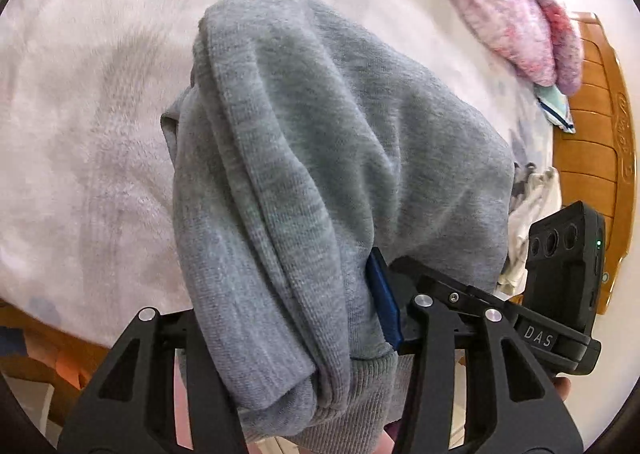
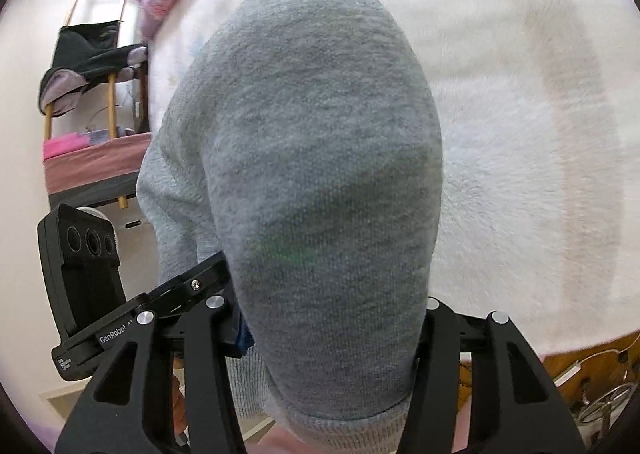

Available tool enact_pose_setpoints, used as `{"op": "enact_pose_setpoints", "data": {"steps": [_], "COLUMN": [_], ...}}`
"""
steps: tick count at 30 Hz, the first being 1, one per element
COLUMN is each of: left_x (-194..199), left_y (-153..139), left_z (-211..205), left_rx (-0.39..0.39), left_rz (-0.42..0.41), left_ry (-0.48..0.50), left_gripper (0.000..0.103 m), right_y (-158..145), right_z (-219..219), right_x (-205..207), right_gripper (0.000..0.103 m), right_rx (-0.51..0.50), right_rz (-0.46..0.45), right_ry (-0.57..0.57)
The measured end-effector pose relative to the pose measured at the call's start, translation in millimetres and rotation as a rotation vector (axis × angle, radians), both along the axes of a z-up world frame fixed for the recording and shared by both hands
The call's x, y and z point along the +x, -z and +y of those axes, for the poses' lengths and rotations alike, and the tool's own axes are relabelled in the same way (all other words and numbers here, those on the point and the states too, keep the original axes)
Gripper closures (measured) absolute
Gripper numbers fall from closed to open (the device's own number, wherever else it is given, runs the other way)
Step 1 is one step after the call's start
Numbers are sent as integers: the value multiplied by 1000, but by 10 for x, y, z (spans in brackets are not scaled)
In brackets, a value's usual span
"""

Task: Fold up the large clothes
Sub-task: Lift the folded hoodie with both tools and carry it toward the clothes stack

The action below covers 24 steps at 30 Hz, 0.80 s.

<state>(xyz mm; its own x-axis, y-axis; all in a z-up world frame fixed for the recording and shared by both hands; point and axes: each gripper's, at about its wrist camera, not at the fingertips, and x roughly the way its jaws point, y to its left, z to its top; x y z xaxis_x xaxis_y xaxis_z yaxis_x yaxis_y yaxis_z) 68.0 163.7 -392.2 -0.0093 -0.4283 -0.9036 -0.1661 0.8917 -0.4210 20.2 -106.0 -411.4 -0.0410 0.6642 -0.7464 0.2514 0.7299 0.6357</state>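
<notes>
The bed [image 1: 80, 134], the largest surface in both wrist views, carries a pale, fluffy blanket [image 2: 520, 134] of long-pile fleece with faint pinkish-grey banding; its wooden frame [image 1: 600, 134] of glossy orange-brown panels curves along the right edge in the left wrist view. The grey sweatshirt [image 1: 320, 174], a heathered knit with a fine looped weave, fills the centre of each view as a thick, rounded, bunched bundle raised over the middle of the bed; in the left wrist view it falls in 3 or more long soft folds, and a ribbed hem [image 1: 360, 414] shows at the lower end. The left gripper [image 1: 288, 334], of matte black angular struts with silver pivot pins, has its jaws clamped on the sweatshirt, a blue pad [image 1: 384, 294] pressing the cloth. The right gripper [image 2: 332, 354], of the same build, has its jaws likewise closed on the bundle, which drapes over them as a smooth oval dome. Each view also shows the other gripper's black camera block beside the cloth. A pink and lilac plush quilt [image 1: 520, 14] lies rumpled at the far right corner of the bed. Off the bed's left edge in the right wrist view, a bamboo rack [image 2: 112, 94] holds a dark garment [image 2: 88, 50] with lilac cuffs.
</notes>
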Motion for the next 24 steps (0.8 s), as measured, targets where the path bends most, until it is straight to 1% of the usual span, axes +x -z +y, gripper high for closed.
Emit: {"op": "enact_pose_setpoints", "data": {"steps": [3, 6, 7, 8, 11, 13, 16, 18, 22, 24], "left_x": [-116, -190, -274, -302, -385, -472, -615, -710, -885, -896], "left_y": [-516, -914, -1018, -1131, -1385, -1531, -1648, -1713, -1797, -1802], "left_z": [-168, -367, -377, -472, -771, -993, -1221, -1344, -1613, -1777], "left_rx": [21, 40, 45, 53, 66, 79, 84, 78, 72, 68], "left_rz": [-71, -141, -160, -183, -231, -258, -270, -280, -286, -293], "left_ry": [16, 31, 33, 30, 16, 9, -1, -6, 34, 61], "left_gripper": [56, 56, 56, 56, 56, 56, 56, 56, 56, 56], "right_y": [-376, -770, -827, -952, -1168, -1249, -1342, -1342, -1405, -1453], "right_z": [-178, -409, -440, -535, -763, -883, -1059, -1052, -1295, -1373], "right_x": [-62, -138, -157, -187, -250, -281, -376, -405, -556, -649], "right_gripper": [55, 54, 54, 54, 54, 54, 54, 54, 54, 53], "right_rx": [13, 13, 11, 8, 14, 20, 10, 8, -3, -5], "right_rz": [-50, -127, -144, -172, -221, -239, -258, -267, -264, -256], "right_ry": [11, 14, 15, 16, 9, 3, -11, -8, 21, 55]}}
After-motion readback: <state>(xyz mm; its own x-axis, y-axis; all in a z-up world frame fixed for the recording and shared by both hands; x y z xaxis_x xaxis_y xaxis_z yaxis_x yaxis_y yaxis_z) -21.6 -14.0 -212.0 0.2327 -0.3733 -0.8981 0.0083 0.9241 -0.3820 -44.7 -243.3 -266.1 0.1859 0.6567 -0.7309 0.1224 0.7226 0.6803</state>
